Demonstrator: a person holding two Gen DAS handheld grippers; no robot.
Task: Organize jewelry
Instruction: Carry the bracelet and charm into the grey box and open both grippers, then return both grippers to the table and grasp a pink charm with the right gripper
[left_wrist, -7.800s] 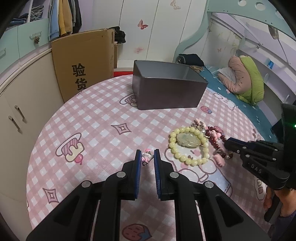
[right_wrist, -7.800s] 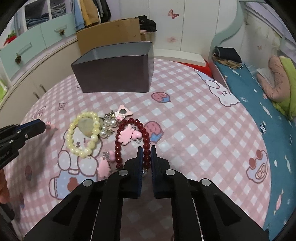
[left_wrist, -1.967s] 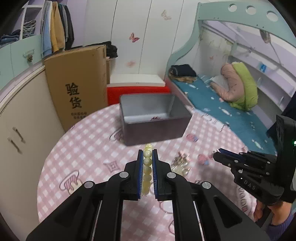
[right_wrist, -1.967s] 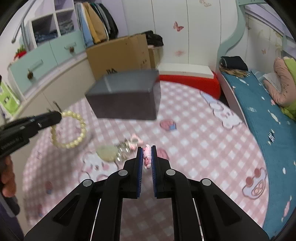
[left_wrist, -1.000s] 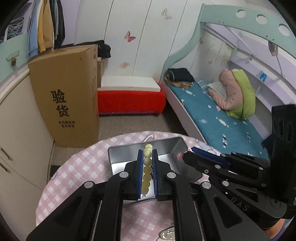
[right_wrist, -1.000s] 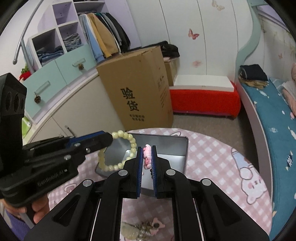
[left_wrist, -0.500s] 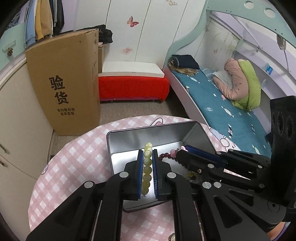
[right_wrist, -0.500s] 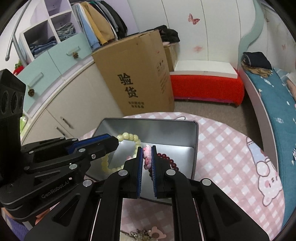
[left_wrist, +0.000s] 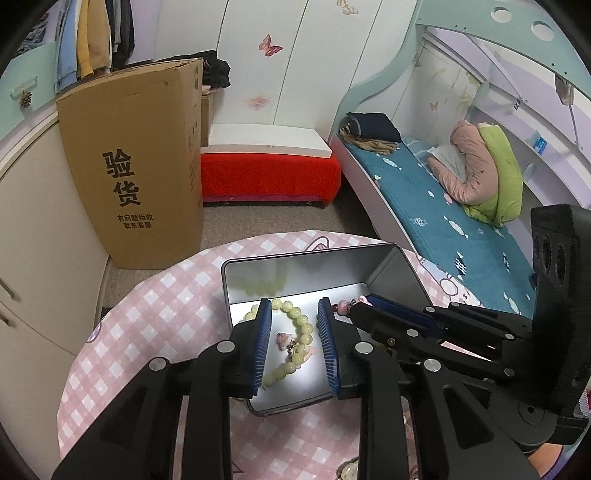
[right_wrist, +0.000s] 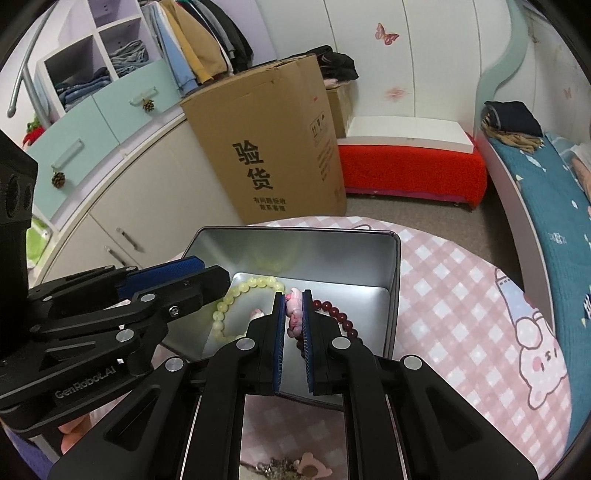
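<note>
The cardboard box (left_wrist: 140, 170) bore large black characters "验货", with smaller lines "有问题拒收" and "联系客服" beneath. The left tongs (right_wrist: 207, 282) body read "GenRobot.AI" in the right wrist view. No other text was legible.

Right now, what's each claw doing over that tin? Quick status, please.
Left gripper open over the tin, yellow bead bracelet lying on its floor. Right gripper shut on the red bead bracelet's pink charm, not yet let go. Nothing in the way.
</note>
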